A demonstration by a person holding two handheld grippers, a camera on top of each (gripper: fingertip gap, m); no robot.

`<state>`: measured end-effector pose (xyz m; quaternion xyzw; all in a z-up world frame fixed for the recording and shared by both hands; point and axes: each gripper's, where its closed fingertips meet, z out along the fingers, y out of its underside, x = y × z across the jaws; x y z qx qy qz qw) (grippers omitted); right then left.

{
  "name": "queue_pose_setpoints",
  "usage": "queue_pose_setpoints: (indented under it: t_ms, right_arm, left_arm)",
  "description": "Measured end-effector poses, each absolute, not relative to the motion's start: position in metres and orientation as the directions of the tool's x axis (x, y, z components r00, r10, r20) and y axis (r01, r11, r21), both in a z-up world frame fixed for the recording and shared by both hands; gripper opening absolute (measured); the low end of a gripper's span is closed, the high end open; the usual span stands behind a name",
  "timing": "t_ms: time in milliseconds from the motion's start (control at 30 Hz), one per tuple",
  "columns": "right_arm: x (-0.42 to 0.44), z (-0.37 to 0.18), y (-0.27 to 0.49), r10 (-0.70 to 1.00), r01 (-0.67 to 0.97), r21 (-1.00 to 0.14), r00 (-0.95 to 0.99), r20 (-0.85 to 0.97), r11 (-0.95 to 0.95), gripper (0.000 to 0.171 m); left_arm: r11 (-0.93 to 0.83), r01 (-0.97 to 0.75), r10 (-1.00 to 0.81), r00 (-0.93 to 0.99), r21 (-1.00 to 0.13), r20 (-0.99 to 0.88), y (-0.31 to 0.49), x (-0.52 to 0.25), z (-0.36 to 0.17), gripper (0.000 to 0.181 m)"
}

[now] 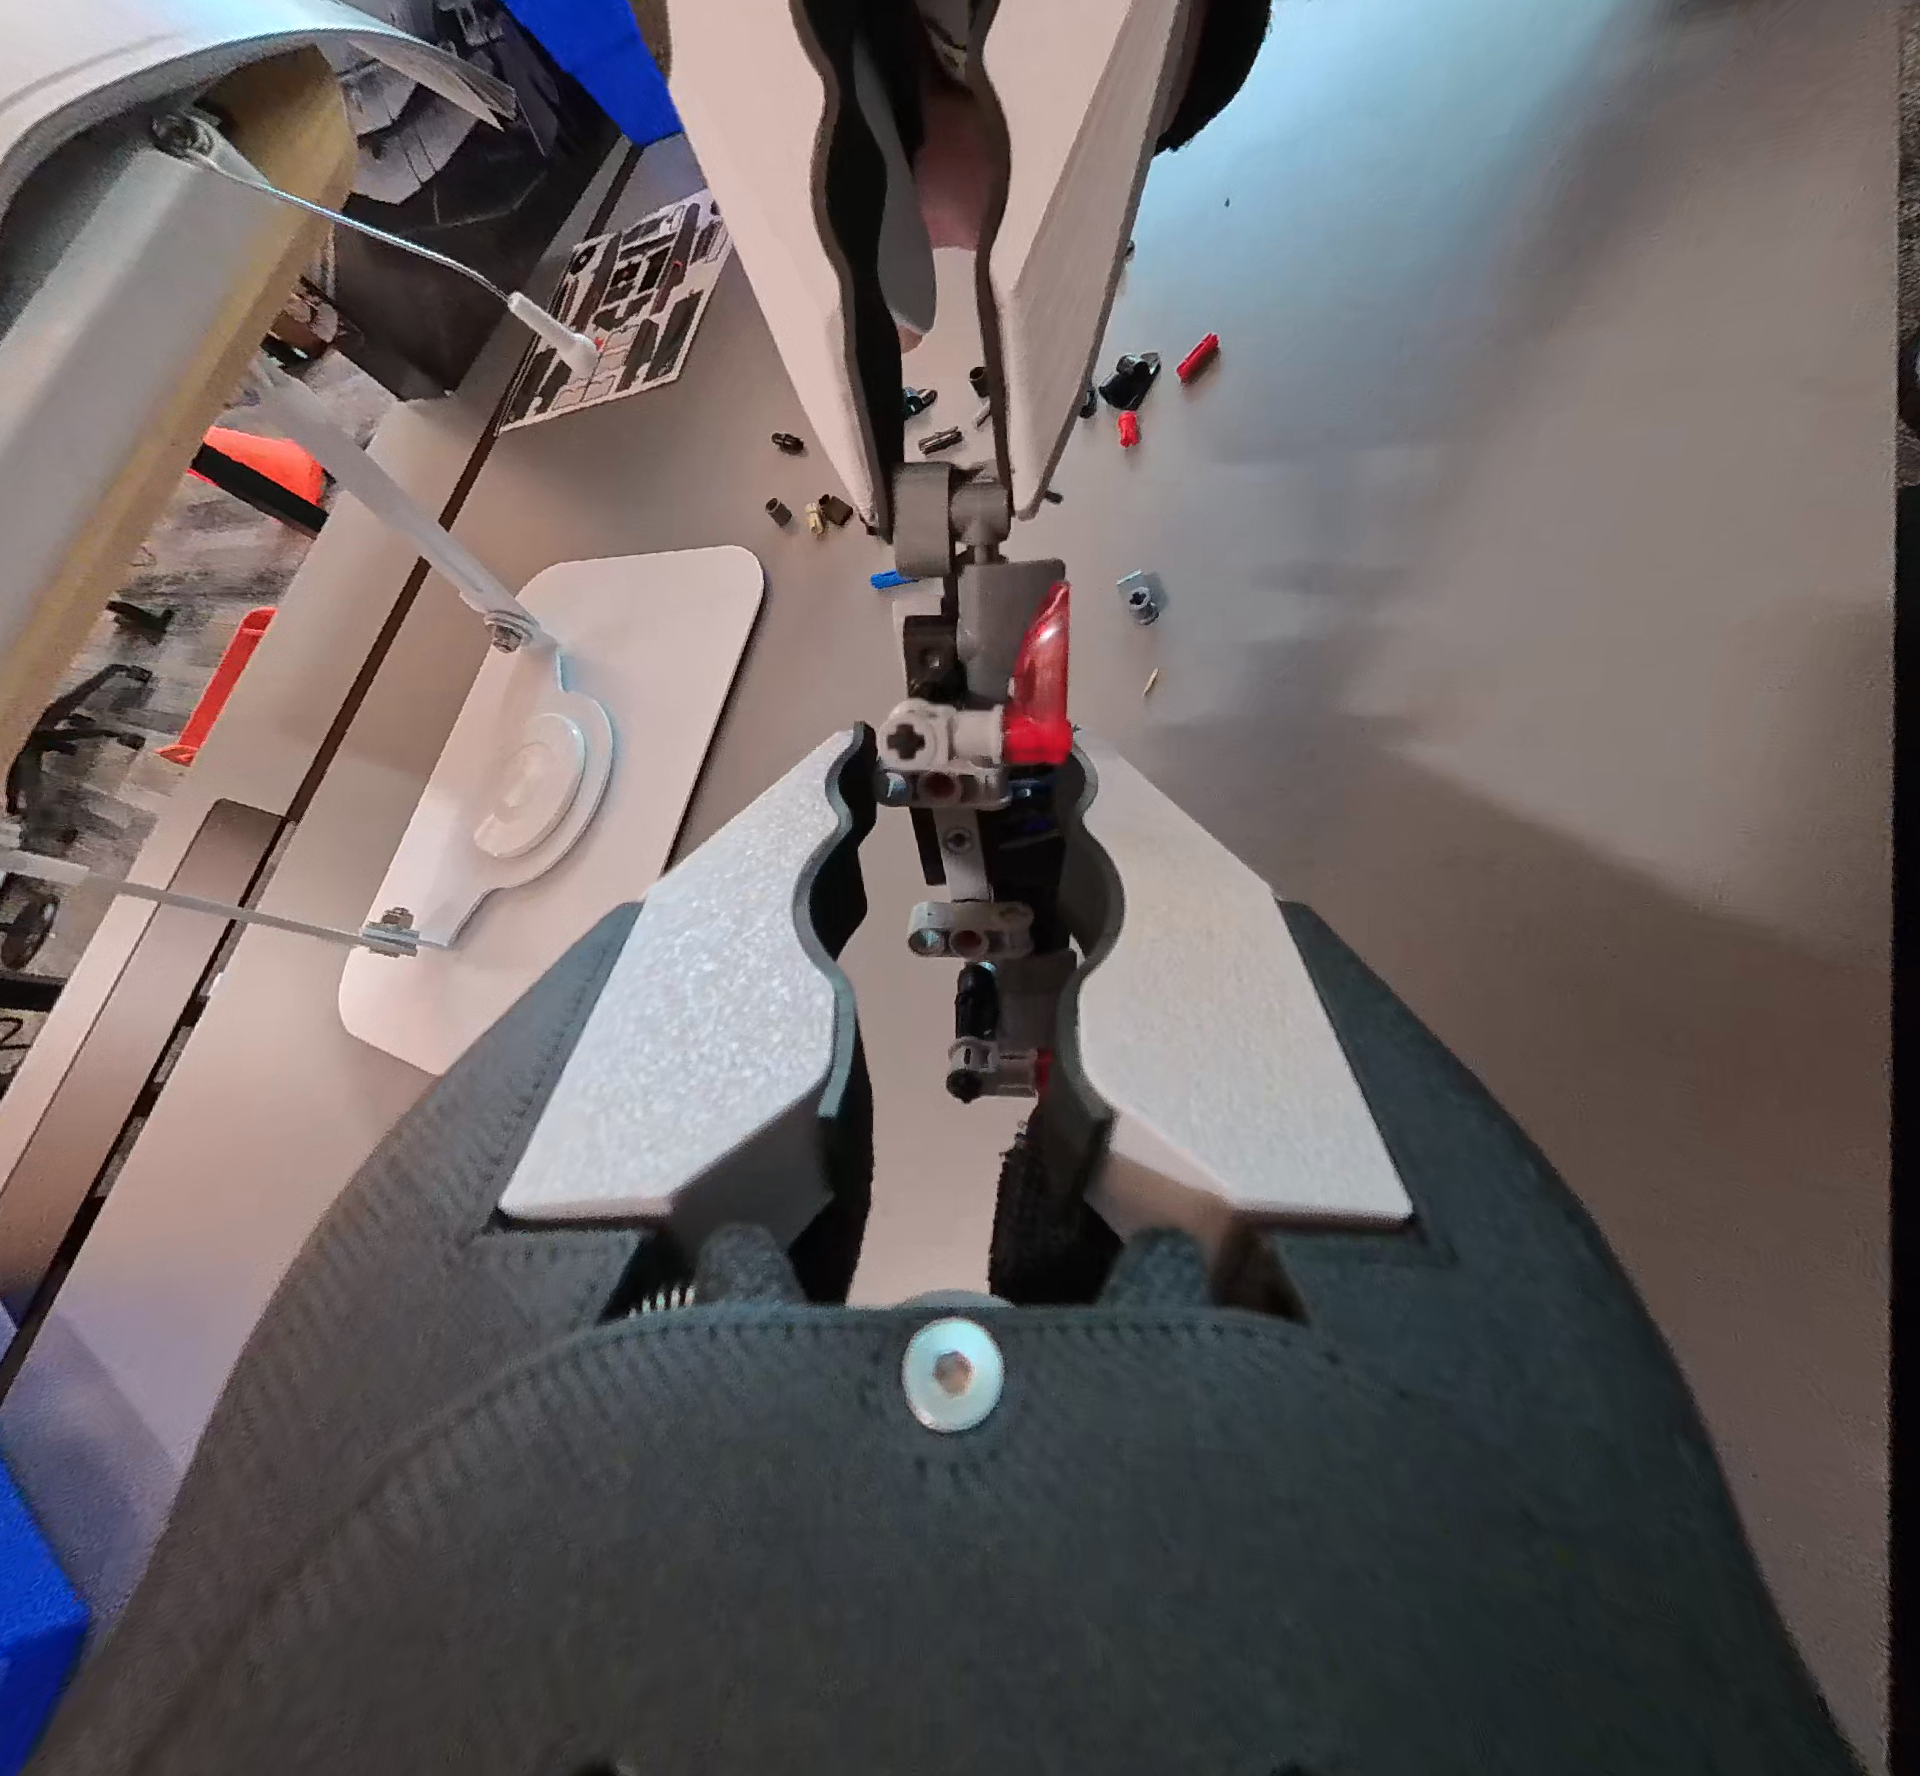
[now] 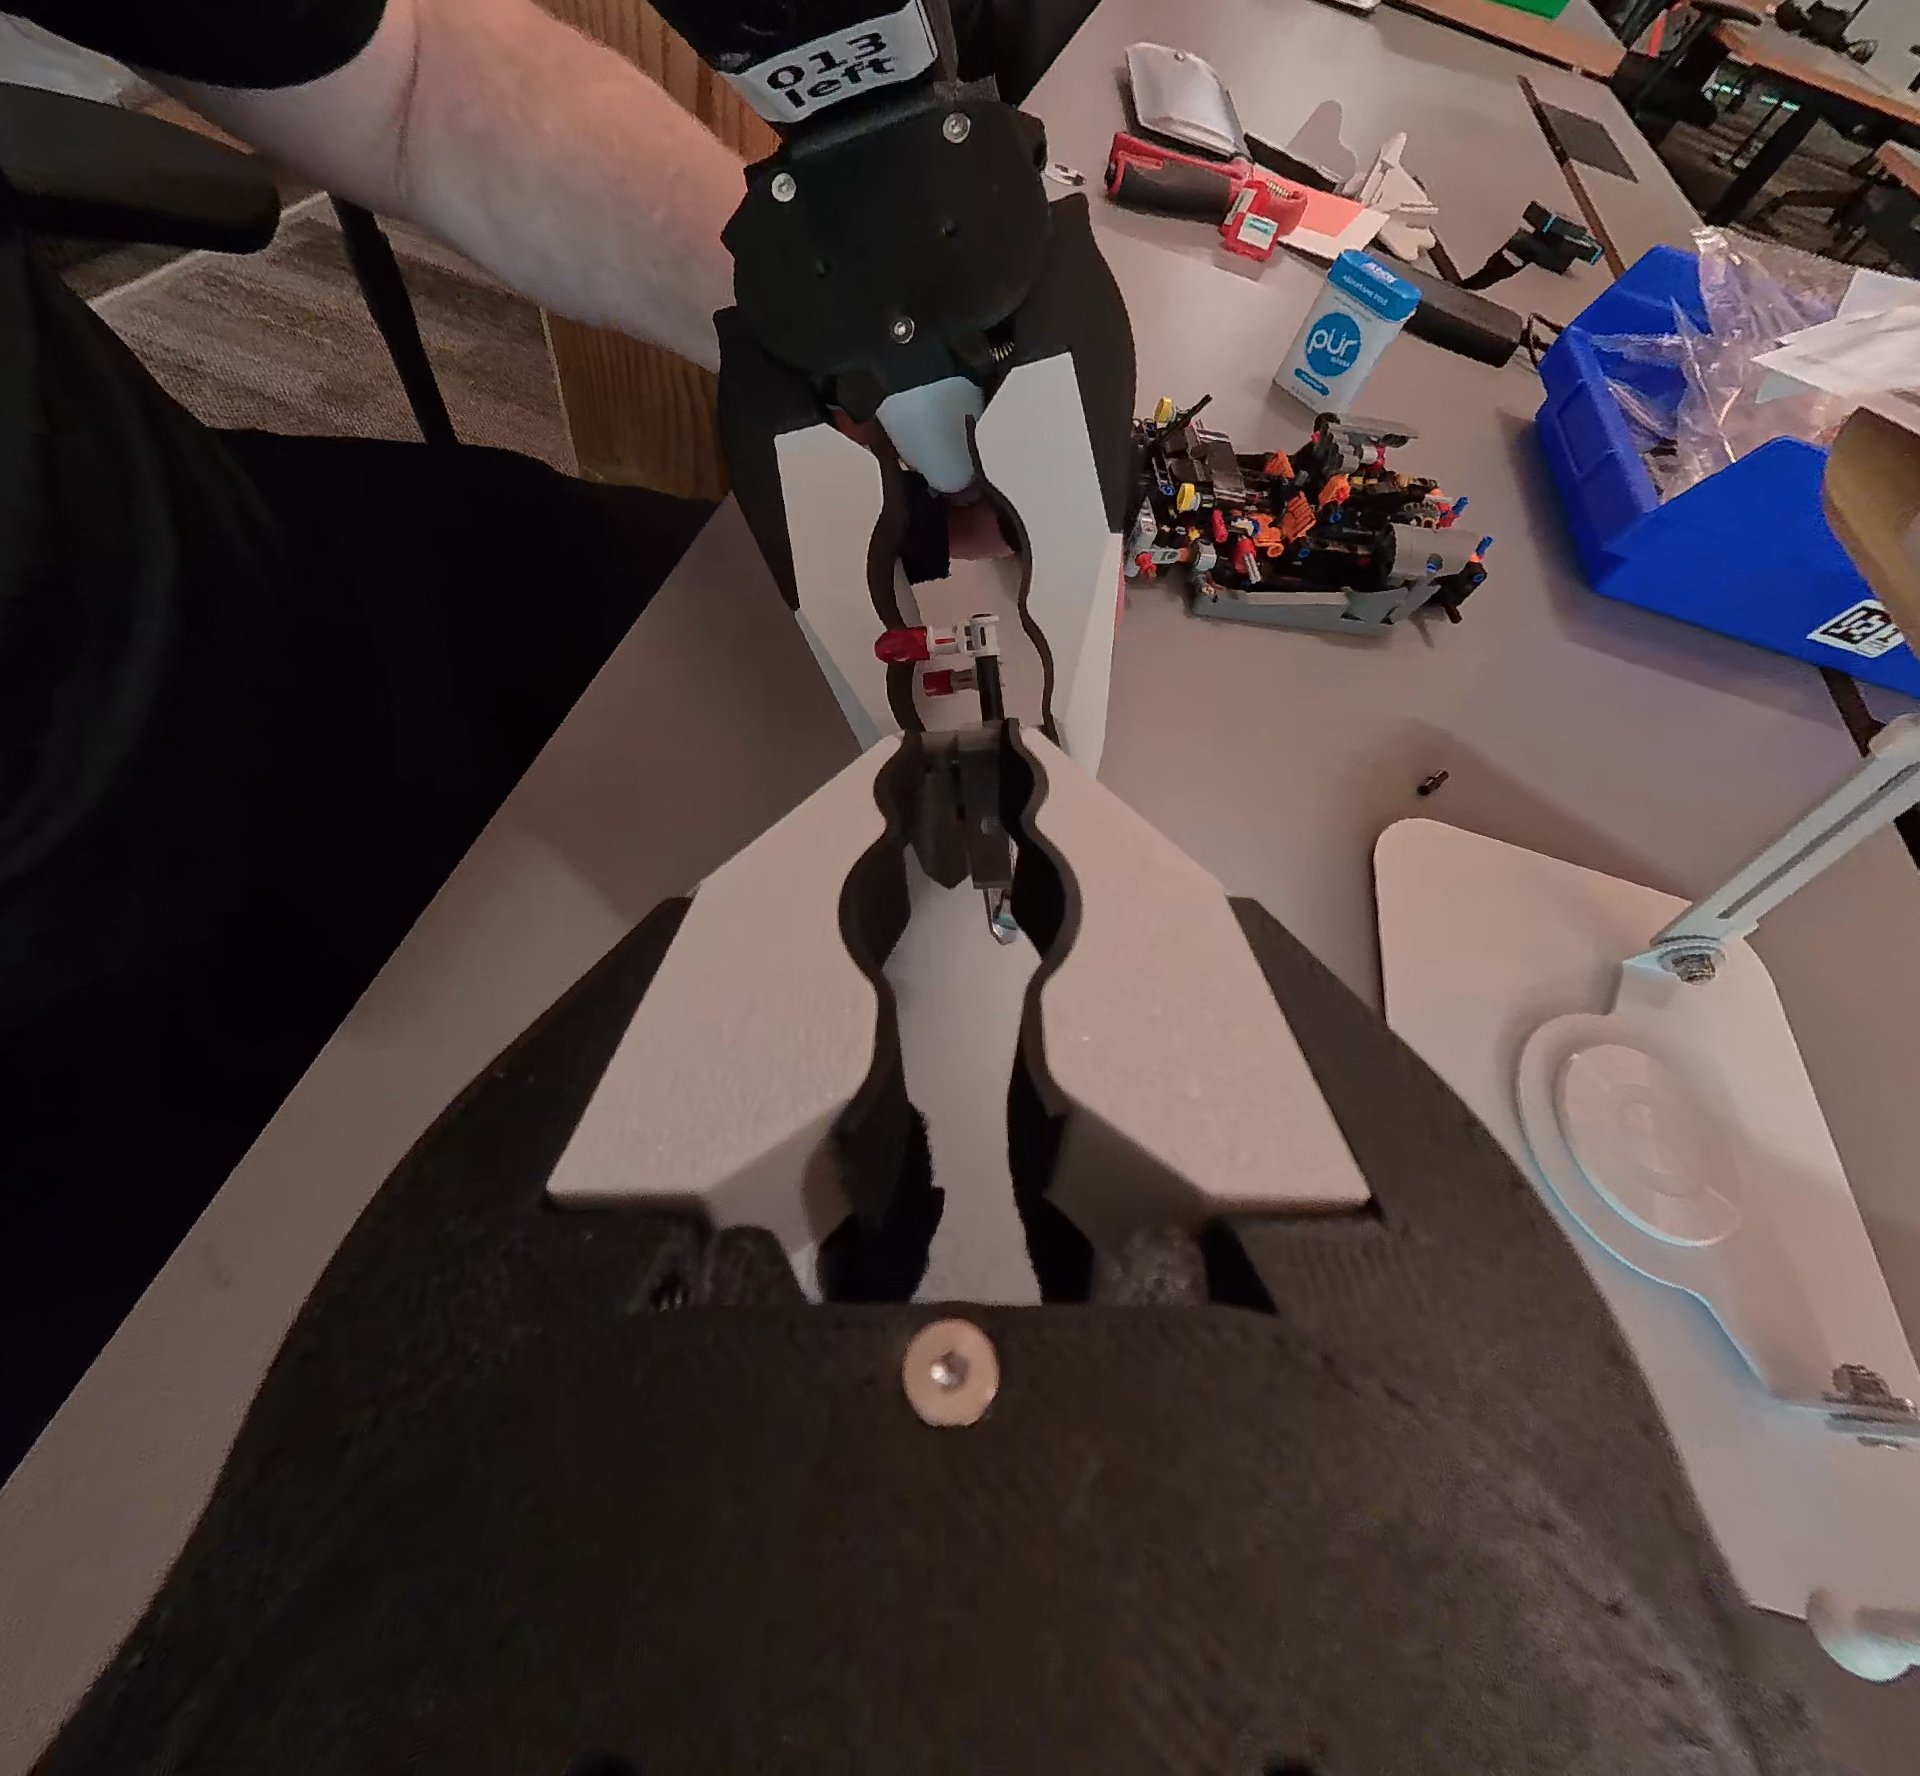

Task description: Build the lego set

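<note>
Between my two tools hangs a small grey, black and white lego sub-assembly (image 1: pixel 961 791) with a clear red curved piece (image 1: pixel 1042 677) on its side, held above the bench and gripped at both ends. My left gripper (image 1: pixel 971 760) has its jaws clenched on the lower part of it, where white beams with red pins sit between the wavy black pads. My right gripper (image 1: pixel 940 505) comes in from the opposite side, tips facing mine, and its jaws are clenched on the grey rounded connector at the far end; in the right wrist view the dark grey end of the piece sits between that gripper's (image 2: pixel 961 755) tips. Under the piece, on the pale grey bench (image 1: pixel 1455 376), small loose lego pieces (image 1: pixel 1132 381) in black, red, tan and blue lie scattered. To one side lies a white sheet of black stickers (image 1: pixel 623 313), and near it a flat white base plate (image 1: pixel 644 646) with a metal bracket. Farther off, in the right wrist view, a larger part-built lego model (image 2: pixel 1309 521) in grey, black and orange rests on the bench, near a white and blue tub (image 2: pixel 1345 329) and a blue plastic bin (image 2: pixel 1704 521).
</note>
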<state>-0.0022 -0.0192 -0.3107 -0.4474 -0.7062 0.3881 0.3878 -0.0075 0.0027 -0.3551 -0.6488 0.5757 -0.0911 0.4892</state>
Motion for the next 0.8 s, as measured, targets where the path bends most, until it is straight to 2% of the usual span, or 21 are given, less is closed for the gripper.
queue_pose_setpoints:
  t_ms: [800]
  right_arm:
    - [-0.005, -0.335, -0.018, 0.909, 0.44, -0.806, -0.314, 0.276, 0.396, 0.012]
  left_arm:
    - [0.101, -0.717, -0.846, 0.303, -0.69, -0.439, 0.003, -0.01, -0.378, 0.03]
